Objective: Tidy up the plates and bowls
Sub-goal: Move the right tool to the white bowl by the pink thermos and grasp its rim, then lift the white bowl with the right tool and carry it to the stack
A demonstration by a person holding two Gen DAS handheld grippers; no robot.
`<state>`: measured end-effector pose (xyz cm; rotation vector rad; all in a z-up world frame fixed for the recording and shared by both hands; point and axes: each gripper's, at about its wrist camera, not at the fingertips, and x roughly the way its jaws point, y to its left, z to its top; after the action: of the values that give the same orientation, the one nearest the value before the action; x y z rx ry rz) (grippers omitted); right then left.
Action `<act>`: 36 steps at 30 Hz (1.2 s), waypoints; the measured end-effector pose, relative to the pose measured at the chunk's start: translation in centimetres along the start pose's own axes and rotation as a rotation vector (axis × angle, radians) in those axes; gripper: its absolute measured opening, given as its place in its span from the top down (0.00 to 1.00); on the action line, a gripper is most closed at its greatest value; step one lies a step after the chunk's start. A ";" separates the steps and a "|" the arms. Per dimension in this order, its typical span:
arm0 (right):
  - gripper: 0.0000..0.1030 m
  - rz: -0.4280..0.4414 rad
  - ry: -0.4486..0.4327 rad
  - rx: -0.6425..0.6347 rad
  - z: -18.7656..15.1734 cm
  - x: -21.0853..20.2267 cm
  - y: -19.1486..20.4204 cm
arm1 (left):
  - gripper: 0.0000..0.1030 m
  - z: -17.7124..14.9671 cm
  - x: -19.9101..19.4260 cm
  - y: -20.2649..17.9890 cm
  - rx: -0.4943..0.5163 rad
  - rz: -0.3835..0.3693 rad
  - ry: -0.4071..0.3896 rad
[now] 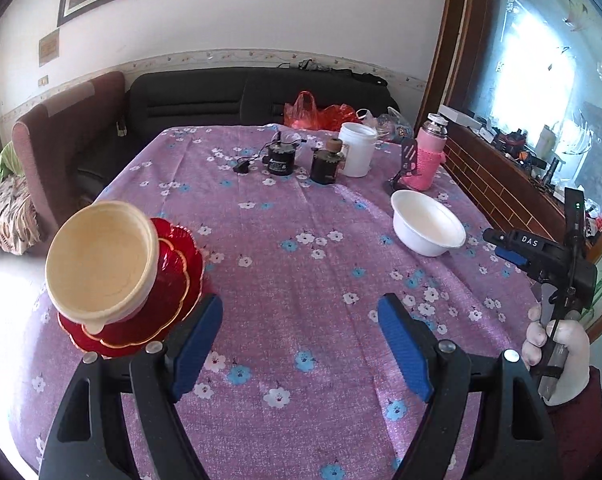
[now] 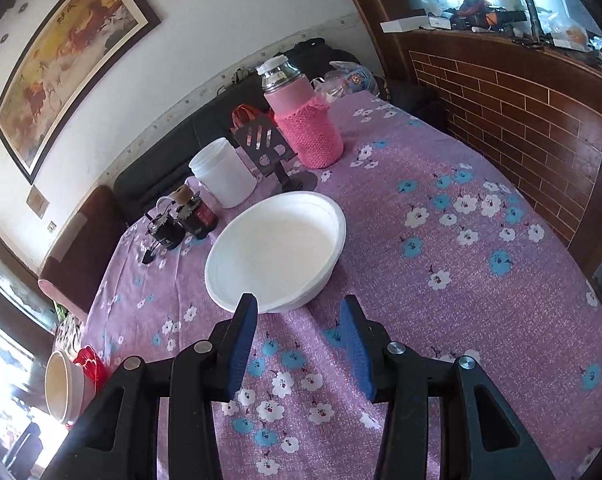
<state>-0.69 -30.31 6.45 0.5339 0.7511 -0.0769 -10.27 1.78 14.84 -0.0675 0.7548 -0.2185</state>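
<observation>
A cream bowl sits on stacked red plates at the table's left edge; both show small in the right wrist view, the bowl and plates. A white bowl stands on the right side, large in the right wrist view. My left gripper is open and empty, just right of the red plates. My right gripper is open and empty, its fingertips at the white bowl's near rim; it also shows in the left wrist view.
The table wears a purple floral cloth. At the back stand a white jar, a pink knitted-sleeve flask, a dark phone stand, two small dark bottles and a red bag. A brick-pattern wood ledge is to the right.
</observation>
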 end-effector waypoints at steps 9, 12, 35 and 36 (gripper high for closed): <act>0.54 -0.002 -0.057 -0.059 3.5 -1.8 0.5 | 0.23 4.4 1.9 -4.3 0.038 -0.106 0.025; 0.52 -0.004 -0.088 -0.066 4.5 -2.1 0.5 | 0.23 5.4 3.1 -5.0 0.029 -0.113 0.041; 0.51 0.064 0.050 0.144 6.0 10.4 -5.7 | 0.23 11.4 24.9 -10.3 -0.040 -0.077 0.266; 0.51 0.059 0.057 0.135 5.9 10.7 -5.6 | 0.23 11.4 25.7 -10.6 -0.043 -0.076 0.272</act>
<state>9.46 -36.77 0.44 0.6885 0.7890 -0.0582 13.90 -14.44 7.28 -0.1092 1.0289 -0.2875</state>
